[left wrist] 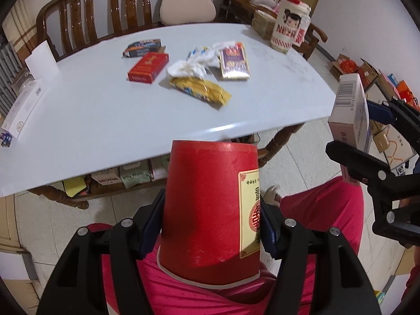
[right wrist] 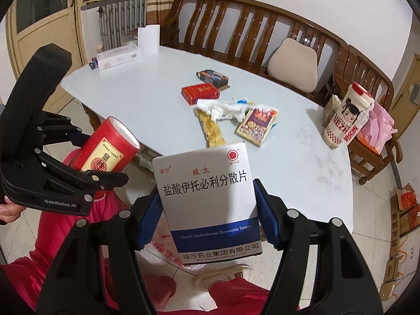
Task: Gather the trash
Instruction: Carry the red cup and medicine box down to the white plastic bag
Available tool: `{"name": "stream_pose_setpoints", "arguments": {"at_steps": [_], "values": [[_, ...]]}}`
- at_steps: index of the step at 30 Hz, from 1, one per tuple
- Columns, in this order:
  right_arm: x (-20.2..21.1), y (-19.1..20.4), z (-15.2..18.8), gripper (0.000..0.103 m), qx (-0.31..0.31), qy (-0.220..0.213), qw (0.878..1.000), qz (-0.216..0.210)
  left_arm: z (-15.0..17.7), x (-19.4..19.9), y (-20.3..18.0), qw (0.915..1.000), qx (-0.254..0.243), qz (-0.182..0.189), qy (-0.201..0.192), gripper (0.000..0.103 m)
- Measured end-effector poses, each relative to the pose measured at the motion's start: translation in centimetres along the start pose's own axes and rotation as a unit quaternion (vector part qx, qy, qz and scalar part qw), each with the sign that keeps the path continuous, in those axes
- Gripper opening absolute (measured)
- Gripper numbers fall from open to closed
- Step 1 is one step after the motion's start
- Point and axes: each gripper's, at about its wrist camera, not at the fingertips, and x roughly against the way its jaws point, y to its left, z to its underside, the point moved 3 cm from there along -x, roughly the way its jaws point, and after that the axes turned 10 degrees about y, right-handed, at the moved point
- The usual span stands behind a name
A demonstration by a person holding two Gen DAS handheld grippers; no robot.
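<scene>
My left gripper (left wrist: 211, 225) is shut on a red paper cup (left wrist: 210, 210) with a yellow label, held off the table's near edge above red-clad legs; the cup also shows in the right wrist view (right wrist: 109, 148). My right gripper (right wrist: 208, 216) is shut on a white and blue medicine box (right wrist: 210, 202), seen at right in the left wrist view (left wrist: 350, 110). On the white table (left wrist: 92, 120) lie a red box (left wrist: 148, 68), a dark box (left wrist: 143, 48), crumpled tissue (left wrist: 191, 65), a yellow wrapper (left wrist: 202, 92) and a purple and gold box (left wrist: 234, 60).
A tall white cartoon tumbler (left wrist: 287, 25) stands at the table's far right. A long white box (left wrist: 23, 107) and a white card (left wrist: 42, 61) stand at the left edge. Wooden benches (left wrist: 105, 18) with a cushion (left wrist: 187, 4) line the far side. Cardboard boxes (right wrist: 401, 223) sit on the floor.
</scene>
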Motion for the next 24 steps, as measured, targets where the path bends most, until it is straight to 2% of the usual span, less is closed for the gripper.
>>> {"name": "stream_pose_setpoints", "arguments": {"at_steps": [10,20,24], "values": [[-3.9,0.7,3.7,0.065,-0.037,0.038,0.998,-0.023,2.0,-4.2,-1.4,0.9995,-0.018,-0.007,0.027,0.061],[-7.9,0.5,4.9,0.065,-0.053,0.060,0.996,-0.024,2.3,-8.3,-1.8,0.9981,-0.031,-0.014,0.052,0.061],[-10.1,0.4,5.3,0.065,-0.062,0.070,0.995,-0.027,2.2,-10.4,-1.9,0.9977,-0.037,-0.006,0.057,0.061]]}}
